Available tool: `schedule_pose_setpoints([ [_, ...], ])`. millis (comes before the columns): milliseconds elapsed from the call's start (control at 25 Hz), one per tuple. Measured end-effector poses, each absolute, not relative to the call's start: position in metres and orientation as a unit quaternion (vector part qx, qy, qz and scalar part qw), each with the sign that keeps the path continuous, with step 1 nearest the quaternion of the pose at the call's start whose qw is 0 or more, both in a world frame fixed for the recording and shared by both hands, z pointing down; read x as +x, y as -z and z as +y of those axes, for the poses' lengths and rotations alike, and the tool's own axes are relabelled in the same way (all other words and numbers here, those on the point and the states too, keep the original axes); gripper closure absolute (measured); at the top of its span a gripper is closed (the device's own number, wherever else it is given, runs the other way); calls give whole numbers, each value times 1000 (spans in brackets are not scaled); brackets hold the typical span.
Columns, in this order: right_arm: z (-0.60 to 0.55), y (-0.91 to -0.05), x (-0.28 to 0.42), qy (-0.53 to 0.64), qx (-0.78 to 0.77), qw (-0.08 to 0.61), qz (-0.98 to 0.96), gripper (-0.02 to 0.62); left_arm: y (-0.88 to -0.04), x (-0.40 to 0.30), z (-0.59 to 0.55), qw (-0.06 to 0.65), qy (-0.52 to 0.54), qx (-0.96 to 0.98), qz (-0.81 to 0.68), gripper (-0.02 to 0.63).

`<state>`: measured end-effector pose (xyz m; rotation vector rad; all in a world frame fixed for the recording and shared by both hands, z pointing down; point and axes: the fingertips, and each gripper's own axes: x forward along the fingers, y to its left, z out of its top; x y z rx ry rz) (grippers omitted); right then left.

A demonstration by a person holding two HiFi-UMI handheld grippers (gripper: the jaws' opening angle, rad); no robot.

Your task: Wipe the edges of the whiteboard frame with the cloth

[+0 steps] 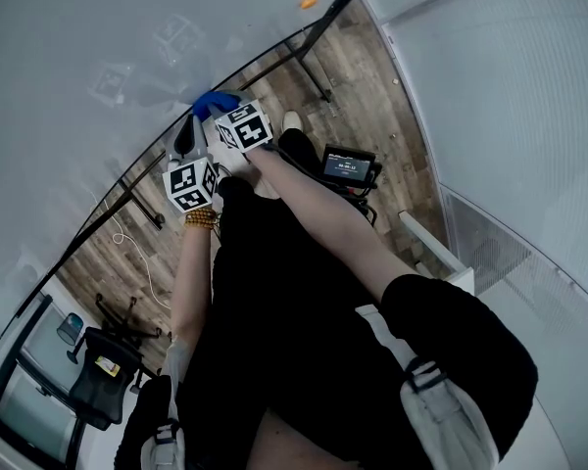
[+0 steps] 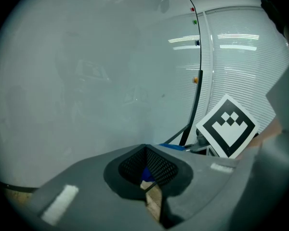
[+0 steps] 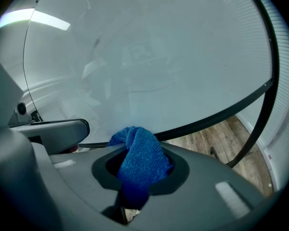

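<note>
The whiteboard (image 1: pixel 98 57) fills the upper left of the head view, and its black frame (image 1: pixel 274 57) runs diagonally along the lower edge. My right gripper (image 1: pixel 219 114) is shut on a blue cloth (image 1: pixel 216 101) that rests against that lower edge. In the right gripper view the cloth (image 3: pixel 139 160) bulges out of the jaws of the right gripper (image 3: pixel 139 165), just in front of the frame (image 3: pixel 216 117). My left gripper (image 1: pixel 186 140) sits close beside it, below and to the left. Its jaws look shut and empty in the left gripper view, where the left gripper (image 2: pixel 147 170) faces the board (image 2: pixel 86 81).
Wood floor (image 1: pixel 363 76) lies below the board, with the stand's black legs (image 1: pixel 318 76). A small monitor on a stand (image 1: pixel 349 167) is by my feet. An office chair (image 1: pixel 98 380) and a white cable (image 1: pixel 137 253) are at the left. A ribbed wall (image 1: pixel 510 116) is at the right.
</note>
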<state>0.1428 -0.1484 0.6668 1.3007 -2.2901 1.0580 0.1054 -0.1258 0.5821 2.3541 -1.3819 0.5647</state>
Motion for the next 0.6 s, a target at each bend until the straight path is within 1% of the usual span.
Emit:
schedule_pose_setpoints([
  [360, -152, -658, 153, -349, 448, 150, -809, 502, -581, 120, -129, 176, -210, 836, -475, 508],
  [600, -156, -653, 180, -350, 450, 135, -811, 502, -579, 157, -136, 177, -210, 850, -450, 508],
])
